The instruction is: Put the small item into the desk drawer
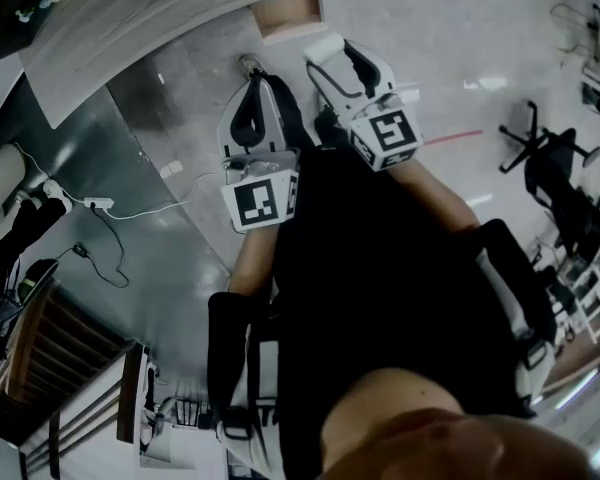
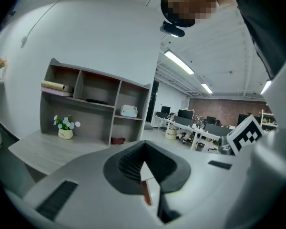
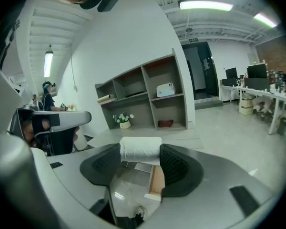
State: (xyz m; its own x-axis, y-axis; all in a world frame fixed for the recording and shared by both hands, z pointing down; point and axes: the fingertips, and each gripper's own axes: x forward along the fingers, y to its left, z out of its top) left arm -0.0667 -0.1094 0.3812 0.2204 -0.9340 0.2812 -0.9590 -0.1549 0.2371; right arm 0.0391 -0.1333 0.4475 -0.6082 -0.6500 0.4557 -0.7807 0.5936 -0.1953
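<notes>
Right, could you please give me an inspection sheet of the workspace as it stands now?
Surface: grey wood-grain desk carrying a shelf unit.
Job's things: white roll in the right gripper; drawer open under the desk edge.
Clutter: potted plant, pale-blue box, dark red item in the shelf unit.
Grippers: left gripper shut, empty; right gripper shut on the white roll.
Cables: power strip with cords on the floor.
Surroundings: office desks, office chair.

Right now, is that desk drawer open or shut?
Open. The light wooden drawer juts out past the edge of the grey wood-grain desk, and its brown inside shows from above.
</notes>
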